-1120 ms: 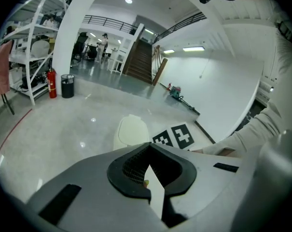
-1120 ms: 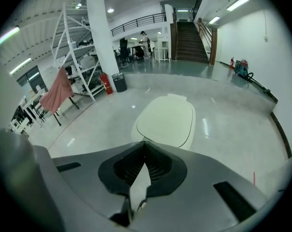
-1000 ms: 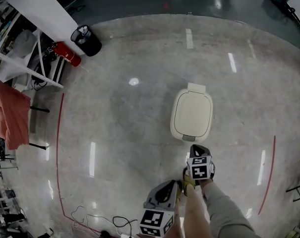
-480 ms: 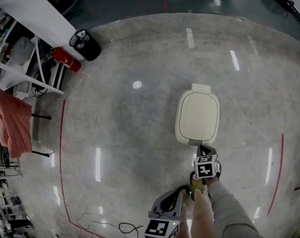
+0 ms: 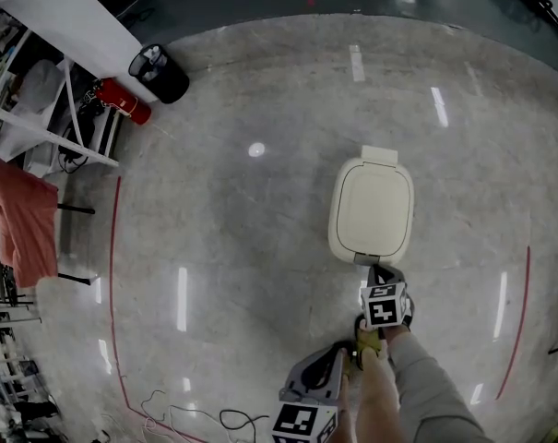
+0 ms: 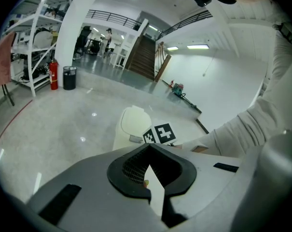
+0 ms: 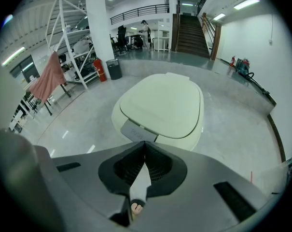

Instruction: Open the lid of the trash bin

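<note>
A cream trash bin (image 5: pixel 372 210) stands on the floor with its lid down flat. A grey tab (image 7: pixel 135 130) sits at the lid's near edge. My right gripper (image 5: pixel 381 271) hovers just short of that tab, jaws shut with nothing between them; the lid (image 7: pixel 162 104) fills the right gripper view. My left gripper (image 5: pixel 337 351) hangs lower and to the left, beside the right forearm. It is also shut and holds nothing. From the left gripper view the bin (image 6: pixel 131 124) shows ahead, behind the right gripper's marker cube (image 6: pixel 159 133).
A black waste basket (image 5: pixel 160 74) and a red fire extinguisher (image 5: pixel 122 100) stand at the far left by a white rack (image 5: pixel 48 123). A red cloth (image 5: pixel 20 215) hangs at the left edge. Cables (image 5: pixel 182 413) lie on the floor near my feet. A red floor line (image 5: pixel 110 275) curves on the left.
My right gripper has edged forward to the bin's front tab, and the left gripper followed a little. The lid has stayed down.
</note>
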